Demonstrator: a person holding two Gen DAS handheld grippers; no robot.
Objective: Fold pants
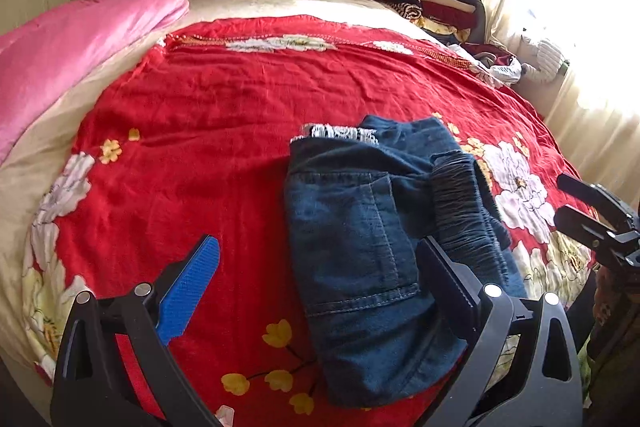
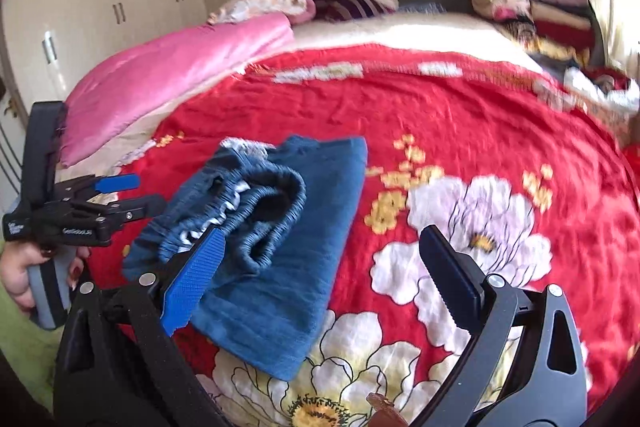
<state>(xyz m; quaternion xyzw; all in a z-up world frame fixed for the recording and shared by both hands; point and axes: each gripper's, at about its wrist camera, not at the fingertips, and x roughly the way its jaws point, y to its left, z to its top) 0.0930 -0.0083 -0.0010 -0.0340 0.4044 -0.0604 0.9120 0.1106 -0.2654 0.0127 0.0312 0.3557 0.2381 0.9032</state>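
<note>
Pants (image 1: 372, 251) sit folded into a compact bundle on the red bedspread (image 1: 208, 131), between our left gripper (image 1: 316, 271) jaws, near the right one. Right gripper (image 2: 320, 271) is also spread, grasping nothing, pants by its left jaw. Folding looks finished; next we judge: tidy the elastic waistband (image 2: 248, 211).

White lettering marks the black body of the left gripper (image 2: 116, 197) in the right wrist view: one short line along its side and a smaller stacked block at its rear end, just above the hand (image 2: 24, 279) gripping the handle. Both are too blurred and small to read with certainty. No other text, number or sign is legible anywhere.
</note>
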